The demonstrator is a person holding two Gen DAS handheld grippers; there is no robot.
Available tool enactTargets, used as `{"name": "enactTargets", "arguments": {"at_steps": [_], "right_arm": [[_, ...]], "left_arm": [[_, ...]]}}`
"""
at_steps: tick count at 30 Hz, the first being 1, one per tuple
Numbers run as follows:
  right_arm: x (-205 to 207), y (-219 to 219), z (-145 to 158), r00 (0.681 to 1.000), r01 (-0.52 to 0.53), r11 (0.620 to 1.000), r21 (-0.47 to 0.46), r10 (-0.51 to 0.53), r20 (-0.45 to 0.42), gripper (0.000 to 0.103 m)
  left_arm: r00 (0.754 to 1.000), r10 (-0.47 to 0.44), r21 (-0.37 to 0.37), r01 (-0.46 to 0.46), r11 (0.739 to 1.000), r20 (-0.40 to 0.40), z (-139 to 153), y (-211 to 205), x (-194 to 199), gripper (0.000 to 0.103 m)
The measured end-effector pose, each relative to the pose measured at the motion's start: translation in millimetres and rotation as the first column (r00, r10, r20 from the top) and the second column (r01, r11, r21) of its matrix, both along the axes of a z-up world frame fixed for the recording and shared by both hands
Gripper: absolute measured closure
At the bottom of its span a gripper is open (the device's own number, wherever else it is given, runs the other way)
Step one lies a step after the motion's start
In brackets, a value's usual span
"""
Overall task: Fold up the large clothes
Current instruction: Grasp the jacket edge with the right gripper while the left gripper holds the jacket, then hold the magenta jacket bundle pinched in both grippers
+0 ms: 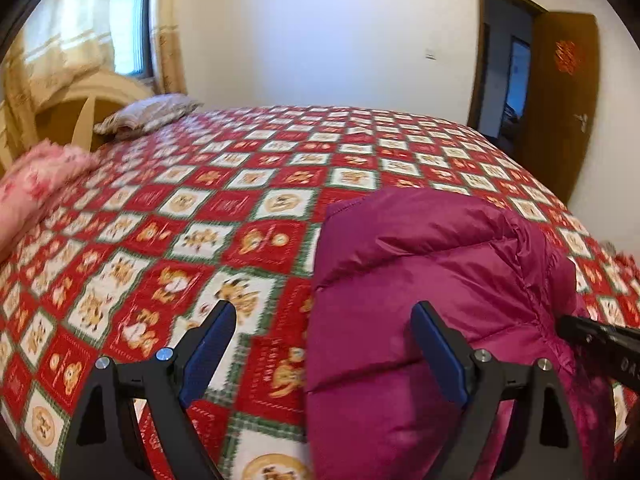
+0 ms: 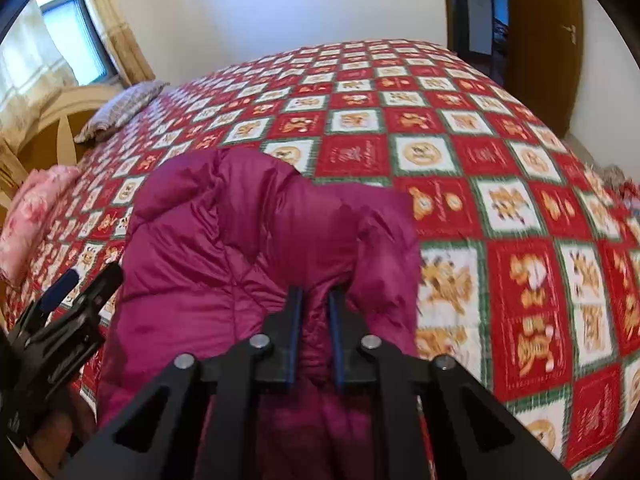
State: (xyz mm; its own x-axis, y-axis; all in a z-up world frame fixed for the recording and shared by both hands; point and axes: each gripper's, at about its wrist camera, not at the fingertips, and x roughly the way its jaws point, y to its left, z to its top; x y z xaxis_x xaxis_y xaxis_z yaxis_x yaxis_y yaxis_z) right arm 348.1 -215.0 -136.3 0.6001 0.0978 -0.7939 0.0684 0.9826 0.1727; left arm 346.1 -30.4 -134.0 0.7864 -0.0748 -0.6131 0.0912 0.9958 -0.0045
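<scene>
Pinched between the right gripper [image 2: 316, 300]'s nearly closed fingers, a fold of the puffy magenta quilted jacket [image 2: 248, 248] runs toward twelve o'clock. Left gripper [image 1: 324, 316] gapes empty, jacket's edge beneath its right finger, over the red checkered bedspread [image 1: 208, 200].

Ahead of your jaws, the bedspread [image 1: 248, 184] lies clear; the magenta down jacket [image 1: 420, 280] bulks between them, pillows [image 1: 152, 114] far left.
</scene>
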Motion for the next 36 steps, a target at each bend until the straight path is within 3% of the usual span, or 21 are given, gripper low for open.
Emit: {"name": "enactTargets", "arguments": {"at_steps": [4,8,11,15,17,19,21,25,29,36], "right_arm": [[-10.8,-18.1,-13.4,0.998,0.05,0.999,0.007,-0.05,-0.037,0.088],[-13.1,-14.3,26.8,0.995,0.098,0.993,-0.065,-0.097,0.017,0.088],[-6.4,-1.8,63.3,0.992,0.105,0.987,-0.118,-0.097,0.075,0.084],[14.7,18.1,73.3,0.995,0.073,0.988,-0.137,-0.063,0.08,0.083],[24.9,16.9,58.2,0.994,0.091,0.99,-0.109,-0.084,0.069,0.083],[29.2,8.8,34.3,0.993,0.091,0.996,-0.02,-0.09,0.076,0.083],[28.9,7.8,10.7,0.994,0.094,0.994,-0.047,-0.092,0.052,0.083],[20.4,-2.7,-24.1,0.992,0.108,0.993,-0.043,-0.105,0.066,0.083],[18.0,-6.2,-33.3,0.991,0.107,0.993,-0.043,-0.104,0.083,0.083],[16.9,-4.6,-48.0,0.989,0.11,0.992,-0.068,-0.103,0.103,0.083]], "left_arm": [[0.996,-0.08,0.144,0.076,0.987,0.026,-2.7,-38.3,-5.8,0.013],[0.987,-0.148,0.226,0.13,0.965,0.064,4.4,-56.9,-14.3,0.013],[0.986,-0.163,0.175,0.155,0.972,0.036,10.6,-54.5,-10.1,0.013],[0.991,-0.135,0.139,0.135,0.981,-0.012,5.8,-50.7,-2.4,0.013],[0.997,-0.076,0.115,0.076,0.991,-0.004,7.2,-40.0,0.4,0.013],[1.0,-0.026,0.054,0.026,0.998,0.004,11.1,-27.2,5.3,0.013],[1.0,-0.017,-0.003,0.017,1.0,-0.006,12.6,-20.4,13.5,0.013],[0.997,-0.036,0.017,0.037,0.999,-0.066,-5.9,-35.9,29.0,0.013],[0.998,-0.033,0.063,0.036,0.997,-0.054,-28.7,-50.5,27.7,0.013],[0.989,-0.02,-0.038,0.014,0.999,-0.144,-49.2,-35.5,43.8,0.003]]}}
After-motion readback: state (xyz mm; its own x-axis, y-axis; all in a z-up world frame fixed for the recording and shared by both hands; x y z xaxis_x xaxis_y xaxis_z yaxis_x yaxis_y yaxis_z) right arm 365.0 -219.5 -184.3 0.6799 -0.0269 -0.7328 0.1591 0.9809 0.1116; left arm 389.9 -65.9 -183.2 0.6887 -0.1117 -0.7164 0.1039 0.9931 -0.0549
